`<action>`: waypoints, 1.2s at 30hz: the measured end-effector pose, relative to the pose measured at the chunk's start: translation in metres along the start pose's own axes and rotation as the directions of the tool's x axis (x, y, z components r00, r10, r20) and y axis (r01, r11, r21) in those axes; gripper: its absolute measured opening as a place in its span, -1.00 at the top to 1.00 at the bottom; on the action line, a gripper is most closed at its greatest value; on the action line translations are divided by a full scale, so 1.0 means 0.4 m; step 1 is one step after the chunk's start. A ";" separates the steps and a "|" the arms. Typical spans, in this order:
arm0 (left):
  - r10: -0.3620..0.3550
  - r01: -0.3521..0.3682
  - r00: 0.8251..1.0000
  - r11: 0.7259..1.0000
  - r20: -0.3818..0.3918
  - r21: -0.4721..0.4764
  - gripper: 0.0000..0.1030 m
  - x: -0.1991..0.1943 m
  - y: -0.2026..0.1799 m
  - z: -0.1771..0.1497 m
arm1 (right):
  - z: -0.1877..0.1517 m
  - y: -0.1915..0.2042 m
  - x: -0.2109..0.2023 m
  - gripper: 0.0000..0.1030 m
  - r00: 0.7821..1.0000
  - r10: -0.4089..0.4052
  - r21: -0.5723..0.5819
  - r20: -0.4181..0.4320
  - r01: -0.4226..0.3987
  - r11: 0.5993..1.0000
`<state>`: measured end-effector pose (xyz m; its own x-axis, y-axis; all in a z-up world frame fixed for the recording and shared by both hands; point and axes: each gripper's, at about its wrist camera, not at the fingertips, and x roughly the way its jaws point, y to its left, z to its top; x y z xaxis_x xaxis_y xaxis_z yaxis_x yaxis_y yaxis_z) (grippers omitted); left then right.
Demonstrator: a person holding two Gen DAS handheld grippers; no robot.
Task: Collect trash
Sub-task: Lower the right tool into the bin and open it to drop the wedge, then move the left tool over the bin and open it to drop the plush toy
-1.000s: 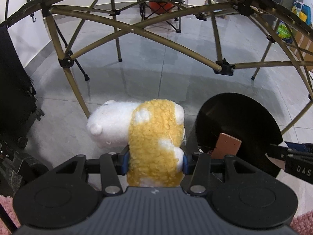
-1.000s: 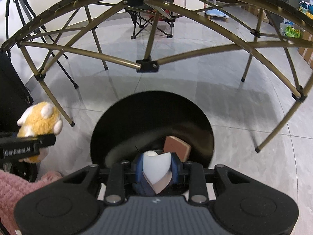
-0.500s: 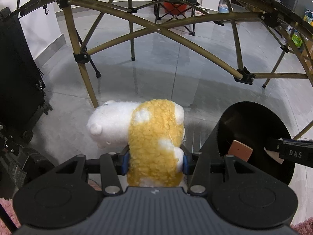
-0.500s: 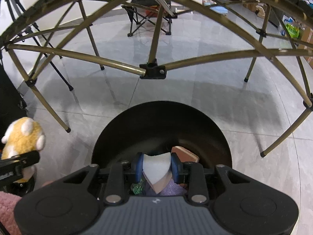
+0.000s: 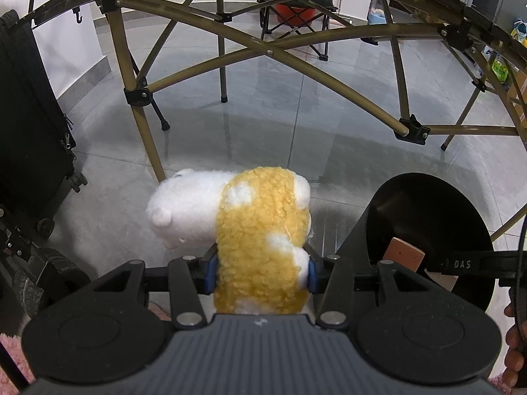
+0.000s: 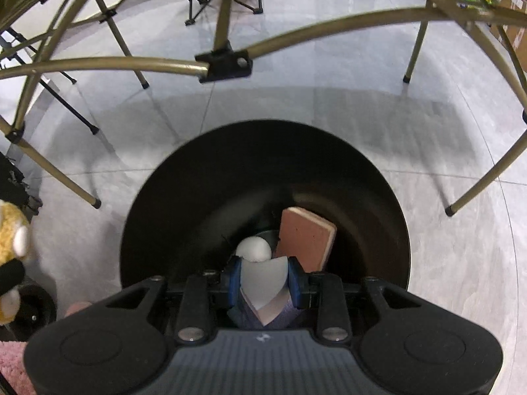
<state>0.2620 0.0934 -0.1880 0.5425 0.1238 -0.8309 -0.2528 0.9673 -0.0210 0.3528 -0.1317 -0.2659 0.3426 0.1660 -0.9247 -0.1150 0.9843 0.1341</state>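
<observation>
Two soft loads, one bin

The black bin (image 6: 263,171) fills the centre of the right view, a brown board (image 6: 304,242) and a white ball (image 6: 253,248) inside. Lower centre of the left view, the left tool (image 5: 262,268) is clamped on a plush toy (image 5: 257,230): light, squashy, best taken round its middle. The right tool (image 6: 263,284) pinches folded paper (image 6: 263,279) over the bin: thin, crumples easily, probably slips.

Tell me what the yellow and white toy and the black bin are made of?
The toy looks like soft plush fabric: curly yellow fleece with fluffy white patches. The black bin is probably smooth plastic or coated metal; its inner wall shows a dull sheen, so I can't tell which.
</observation>
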 end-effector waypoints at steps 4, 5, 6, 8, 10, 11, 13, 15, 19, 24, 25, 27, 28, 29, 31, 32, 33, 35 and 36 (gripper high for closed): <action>-0.005 0.005 1.000 1.000 -0.002 0.001 0.06 0.000 0.001 0.000 | -0.005 0.002 0.017 0.44 1.000 0.000 0.001 -0.022 0.000 1.000; -0.005 0.005 1.000 1.000 -0.001 0.003 0.06 0.000 0.000 -0.001 | -0.007 0.003 0.019 0.44 1.000 0.000 0.000 -0.025 0.000 1.000; -0.006 0.006 1.000 1.000 0.000 0.004 0.06 -0.001 -0.001 -0.001 | -0.008 0.004 0.020 0.44 1.000 -0.001 -0.002 -0.027 0.001 1.000; -0.005 0.005 1.000 1.000 -0.001 0.005 0.06 -0.001 -0.001 -0.001 | -0.009 0.005 0.022 0.44 1.000 0.000 -0.005 -0.030 0.000 1.000; -0.005 0.005 1.000 1.000 -0.003 0.004 0.06 0.001 0.000 -0.001 | -0.009 0.006 0.022 0.42 1.000 0.002 -0.007 -0.030 -0.002 1.000; -0.005 0.005 1.000 1.000 -0.003 0.005 0.06 0.001 0.000 -0.001 | -0.007 0.007 0.021 0.38 1.000 0.004 -0.008 -0.030 -0.004 1.000; -0.006 0.006 1.000 1.000 -0.002 0.006 0.06 0.001 0.000 -0.002 | -0.006 0.007 0.023 0.27 0.999 0.012 -0.009 -0.030 -0.013 1.000; -0.007 0.007 1.000 1.000 -0.002 0.008 0.06 0.001 -0.001 -0.002 | -0.005 0.006 0.024 0.03 0.999 0.012 -0.011 -0.032 -0.013 1.000; -0.007 0.007 1.000 1.000 -0.003 0.009 0.06 0.001 -0.002 -0.002 | -0.002 0.005 0.022 -0.71 1.000 0.020 -0.002 -0.024 -0.020 1.000; -0.009 0.009 1.000 1.000 -0.001 0.011 0.06 0.001 -0.002 -0.004 | 0.002 0.005 0.016 -1.00 1.000 0.013 0.002 -0.021 -0.013 1.000; -0.010 0.010 1.000 1.000 -0.001 0.012 0.06 0.000 -0.003 -0.005 | 0.002 0.006 0.015 -1.00 1.000 0.013 0.001 -0.018 -0.013 1.000; -0.011 0.011 1.000 1.000 -0.001 0.014 0.06 0.000 -0.005 -0.005 | 0.002 0.005 0.012 -1.00 1.000 0.017 0.001 -0.016 -0.017 1.000; -0.012 0.012 1.000 1.000 -0.001 0.015 0.06 -0.001 -0.007 -0.005 | 0.002 0.004 0.009 -1.00 1.000 0.018 0.001 -0.014 -0.018 1.000; -0.015 0.015 1.000 1.000 0.000 0.017 0.06 -0.002 -0.010 -0.005 | 0.002 0.003 0.008 -1.00 1.000 0.019 0.001 -0.011 -0.019 1.000; -0.022 0.022 1.000 0.999 0.002 0.023 0.06 -0.007 -0.018 -0.002 | 0.003 -0.001 0.002 -1.00 1.000 0.021 0.003 -0.005 -0.021 1.000; -0.028 0.028 1.000 0.999 0.005 0.028 0.06 -0.010 -0.028 0.000 | 0.004 -0.004 -0.004 -1.00 1.000 0.023 0.004 0.001 -0.023 1.000; -0.036 0.036 0.999 0.999 0.010 0.037 0.06 -0.015 -0.040 0.002 | 0.005 -0.007 -0.011 -1.00 1.000 0.024 0.007 0.008 -0.024 1.000; -0.050 0.049 0.999 0.997 0.021 0.061 0.06 -0.024 -0.071 0.005 | 0.005 -0.021 -0.034 -1.00 0.999 0.023 0.020 0.035 -0.023 1.000; -0.060 0.058 0.998 0.996 0.025 0.074 0.06 -0.028 -0.090 0.007 | 0.006 -0.031 -0.048 -1.00 0.998 0.021 0.030 0.054 -0.022 0.999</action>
<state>0.2673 0.0580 -0.1766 0.5762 0.0708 -0.8142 -0.1609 0.9866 -0.0281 0.3499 -0.1470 -0.2488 0.3899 0.1895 -0.9011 -0.0950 0.9817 0.1653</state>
